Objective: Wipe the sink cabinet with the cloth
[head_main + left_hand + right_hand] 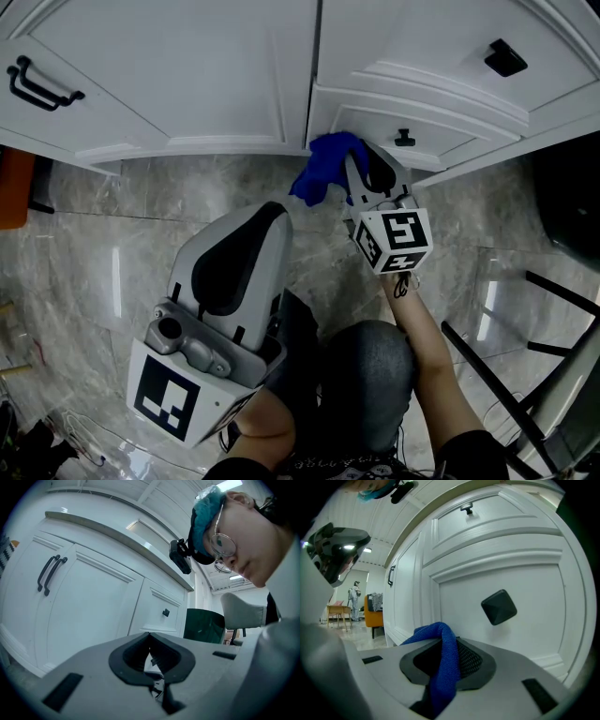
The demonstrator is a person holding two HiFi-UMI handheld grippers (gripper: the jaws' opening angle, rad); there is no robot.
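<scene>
In the right claw, pinches a fold of the blue cloth between jaws closed down on it, with a bunched end standing out ahead of the tips and the rest hanging back beneath them. Holds that cloth low against the white sink cabinet, by the bottom edge where the double doors meet the narrower right-hand panel. Cannot tell from any view whether the fabric actually presses on the paint. Holds the left claw well back over the marble floor, jaws together on nothing, tilted up toward the doors with the black handles.

Looks like the wiping stage, with most of the cabinet face probably not yet covered.

Risks from here, by judgement:
- Grips only a narrow fold, so could lose the cloth if dragged hard across the raised mouldings and panel edges.
- Offers a small wad instead of a flat pad, so could leave streaks and unwiped strips unless passes overlap.
- Leaves hard jaw tips partly bare beside the wad, so could scuff the paint if pushed in at a steep angle.
- Works close to the square knob, so could snag the fabric there and pull it free.
- Could knock the idle left claw against the doors while shifting along the floor.
</scene>
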